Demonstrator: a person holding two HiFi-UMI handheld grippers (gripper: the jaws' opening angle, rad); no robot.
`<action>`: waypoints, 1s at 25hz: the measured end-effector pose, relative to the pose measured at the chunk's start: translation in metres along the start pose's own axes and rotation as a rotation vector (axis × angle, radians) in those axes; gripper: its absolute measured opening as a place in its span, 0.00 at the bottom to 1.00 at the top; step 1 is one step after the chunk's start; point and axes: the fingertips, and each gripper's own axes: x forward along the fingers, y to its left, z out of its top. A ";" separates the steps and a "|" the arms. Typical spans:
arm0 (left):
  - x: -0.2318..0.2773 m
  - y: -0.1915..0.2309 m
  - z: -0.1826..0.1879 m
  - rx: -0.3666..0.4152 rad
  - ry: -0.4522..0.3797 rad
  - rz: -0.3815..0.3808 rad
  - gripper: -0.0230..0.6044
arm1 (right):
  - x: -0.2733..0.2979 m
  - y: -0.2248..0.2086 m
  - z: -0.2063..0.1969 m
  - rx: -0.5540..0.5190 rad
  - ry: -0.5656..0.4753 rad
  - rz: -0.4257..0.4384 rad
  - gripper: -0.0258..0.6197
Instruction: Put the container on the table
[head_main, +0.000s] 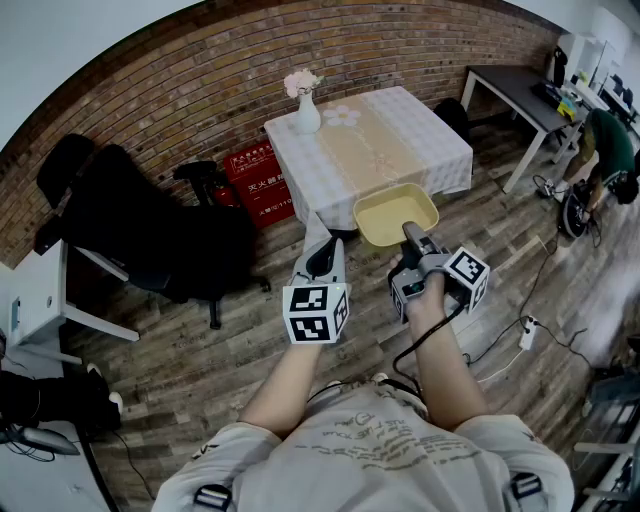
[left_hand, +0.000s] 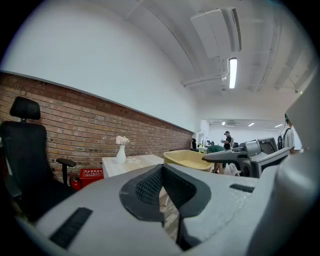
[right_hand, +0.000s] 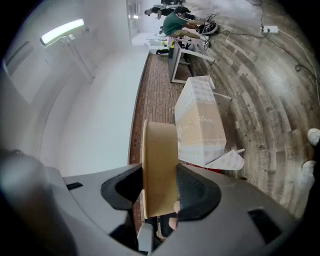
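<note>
A pale yellow rectangular container (head_main: 396, 213) hangs in the air just in front of the near edge of a square table (head_main: 330, 165) covered with a light cloth. My right gripper (head_main: 411, 236) is shut on the container's near rim. In the right gripper view the container (right_hand: 160, 160) stands edge-on between the two dark pads (right_hand: 195, 192), with the table (right_hand: 200, 125) beyond it. My left gripper (head_main: 321, 243) is held beside it to the left, its jaws closed together with nothing in them (left_hand: 162, 169). A white vase (head_main: 307, 113) with pink flowers stands on the table's far left corner.
A black office chair (head_main: 150, 230) stands left of the table and a red box (head_main: 258, 180) leans against the brick wall. A dark desk (head_main: 520, 100) and a bending person (head_main: 610, 150) are at the right. Cables and a power strip (head_main: 527, 333) lie on the wooden floor.
</note>
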 end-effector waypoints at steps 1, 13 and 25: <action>-0.001 -0.001 0.000 -0.001 -0.001 -0.002 0.05 | 0.000 0.001 -0.001 -0.007 0.006 0.006 0.34; -0.009 0.007 -0.002 0.000 0.004 -0.014 0.05 | 0.008 0.000 -0.019 0.030 0.032 0.049 0.34; -0.018 0.040 -0.009 0.000 0.007 -0.002 0.05 | 0.021 -0.009 -0.041 0.054 0.033 0.052 0.34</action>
